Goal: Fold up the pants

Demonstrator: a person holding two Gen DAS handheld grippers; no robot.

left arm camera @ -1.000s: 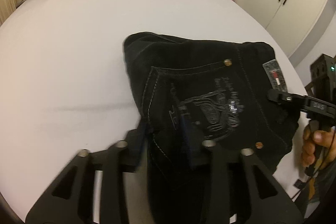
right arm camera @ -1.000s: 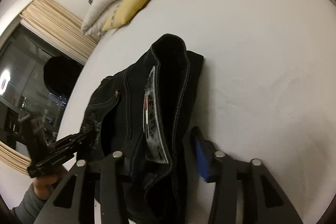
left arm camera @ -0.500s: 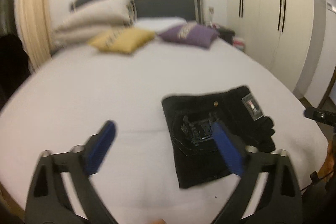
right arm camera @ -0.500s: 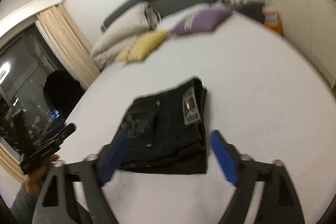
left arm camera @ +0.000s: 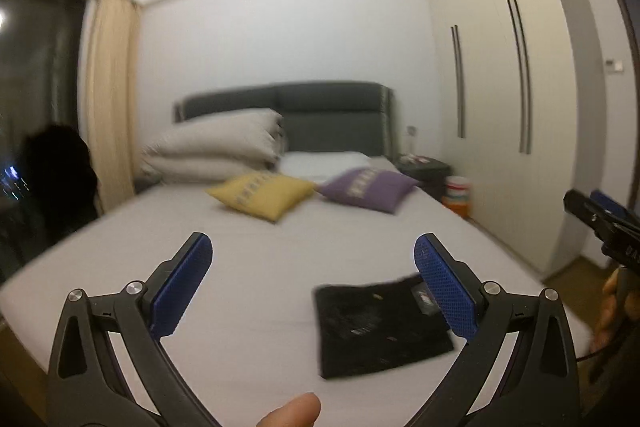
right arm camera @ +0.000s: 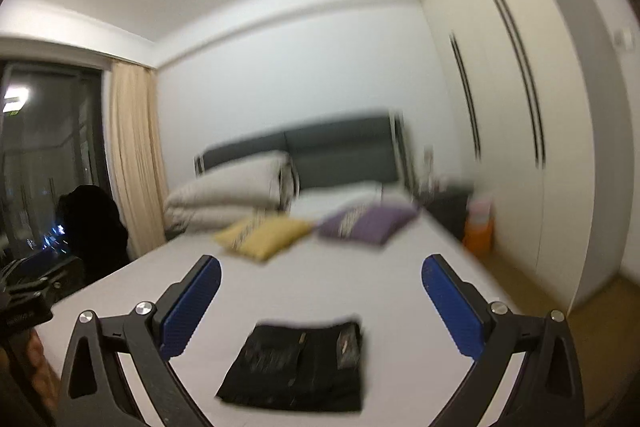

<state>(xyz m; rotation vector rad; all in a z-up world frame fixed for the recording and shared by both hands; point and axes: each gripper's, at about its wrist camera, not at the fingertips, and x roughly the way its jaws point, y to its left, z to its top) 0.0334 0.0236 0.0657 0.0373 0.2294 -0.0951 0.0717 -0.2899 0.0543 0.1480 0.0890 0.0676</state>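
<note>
The black pants (right arm camera: pixel 296 367) lie folded into a flat rectangle near the foot of the white bed (right arm camera: pixel 360 267) — well clear of both grippers, the left gripper (left arm camera: pixel 312 283) and the right gripper (right arm camera: pixel 320 303) each spread wide with nothing between the blue pads, the right's jaws having just been opening.

The pants (right arm camera: pixel 298 371) are black cloth, thick and matt, with a small shiny patch near the top. They lie on a bed (left arm camera: pixel 132 251) with a smooth, pale cloth sheet. The far yellow pillow (left arm camera: pixel 262 194) and purple pillow (left arm camera: pixel 370 187) are soft cloth. The headboard (left arm camera: pixel 332 119) looks like dark grey padded cloth. On the right, the wardrobe (left arm camera: pixel 492 107) doors are smooth and pale with thin metal handles. The left gripper (left arm camera: pixel 312 267) has matt black plastic arms, shiny metal screws, and rough blue dotted pads (left arm camera: pixel 446 291).
</note>
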